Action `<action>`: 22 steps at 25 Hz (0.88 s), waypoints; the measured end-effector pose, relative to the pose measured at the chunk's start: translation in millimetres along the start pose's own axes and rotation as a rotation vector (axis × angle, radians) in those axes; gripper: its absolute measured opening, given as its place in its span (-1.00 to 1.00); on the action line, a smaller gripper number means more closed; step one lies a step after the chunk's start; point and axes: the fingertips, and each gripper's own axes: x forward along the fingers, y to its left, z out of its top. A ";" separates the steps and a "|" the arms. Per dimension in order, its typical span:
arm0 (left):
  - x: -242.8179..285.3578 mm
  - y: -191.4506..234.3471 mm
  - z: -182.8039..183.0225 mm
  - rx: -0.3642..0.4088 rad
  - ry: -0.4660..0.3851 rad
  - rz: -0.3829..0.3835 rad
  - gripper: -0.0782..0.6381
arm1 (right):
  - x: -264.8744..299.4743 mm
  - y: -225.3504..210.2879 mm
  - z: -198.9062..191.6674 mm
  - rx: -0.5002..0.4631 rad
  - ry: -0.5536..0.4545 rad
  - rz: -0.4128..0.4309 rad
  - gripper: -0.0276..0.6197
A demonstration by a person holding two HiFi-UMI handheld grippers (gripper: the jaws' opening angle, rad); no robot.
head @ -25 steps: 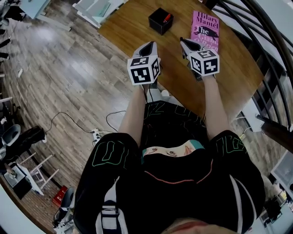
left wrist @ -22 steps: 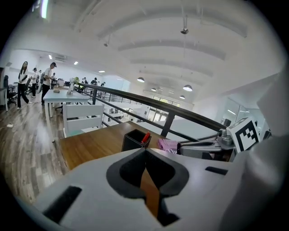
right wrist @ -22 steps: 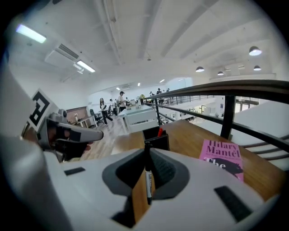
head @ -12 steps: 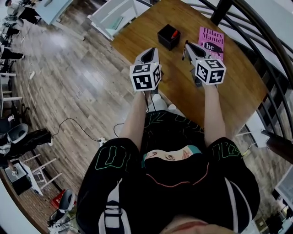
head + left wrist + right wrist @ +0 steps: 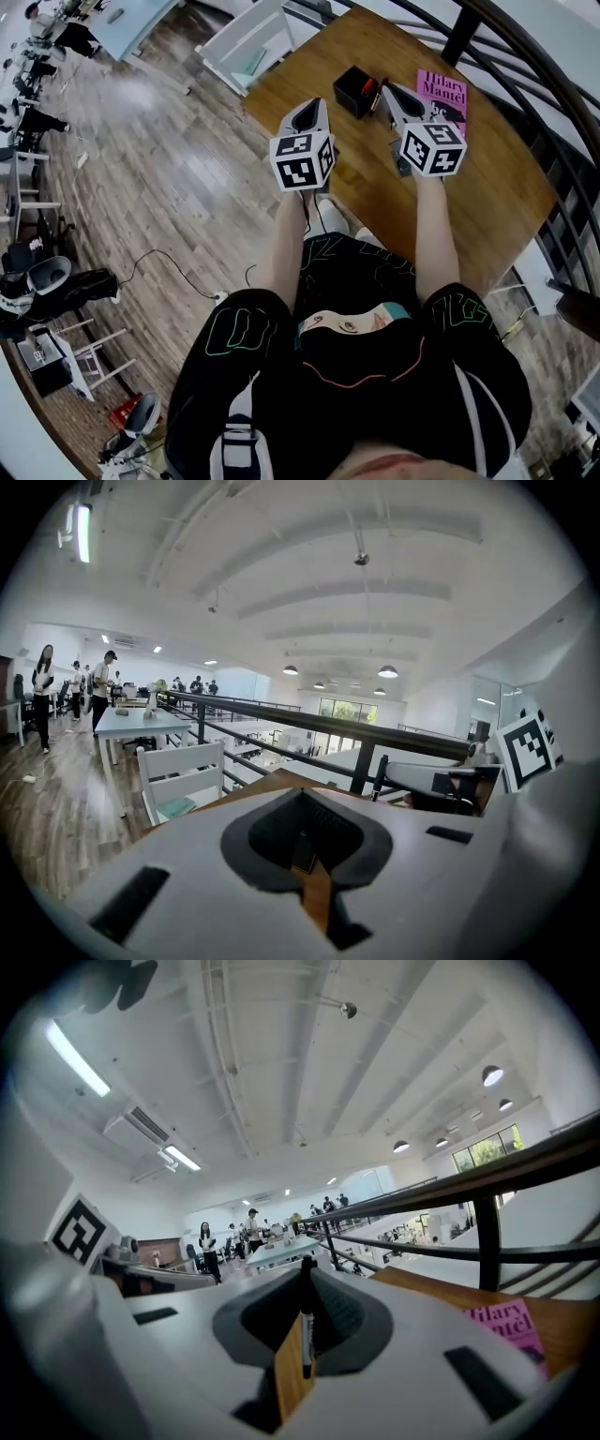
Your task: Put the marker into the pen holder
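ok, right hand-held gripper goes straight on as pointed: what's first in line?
Likely nothing on the table. The right hand-held gripper, shut on the marker, aims over it at the railing; pen holder lies just left of that line, book right. Depth unclear.

The right claw [image 5: 306, 1288] pinches a black marker [image 5: 306, 1344] upright, pink book [image 5: 506, 1324] beyond.

Smooth wood table [image 5: 497, 178], matt pen holder [image 5: 352, 94]

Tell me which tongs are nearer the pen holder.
Right. The right tongs, shut on the marker, sit just right of the pen holder; the left tongs hang farther off to its left, nearer the person.
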 end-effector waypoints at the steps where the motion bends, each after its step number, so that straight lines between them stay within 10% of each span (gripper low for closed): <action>1: 2.2 2.4 2.7 -0.001 -0.005 0.002 -0.76 | 3.8 0.5 2.2 0.003 -0.010 0.000 -0.81; 22: 89.0 46.8 -18.7 -0.076 0.113 -0.084 -0.76 | 87.9 -30.8 -4.1 0.018 -0.021 -0.108 -0.85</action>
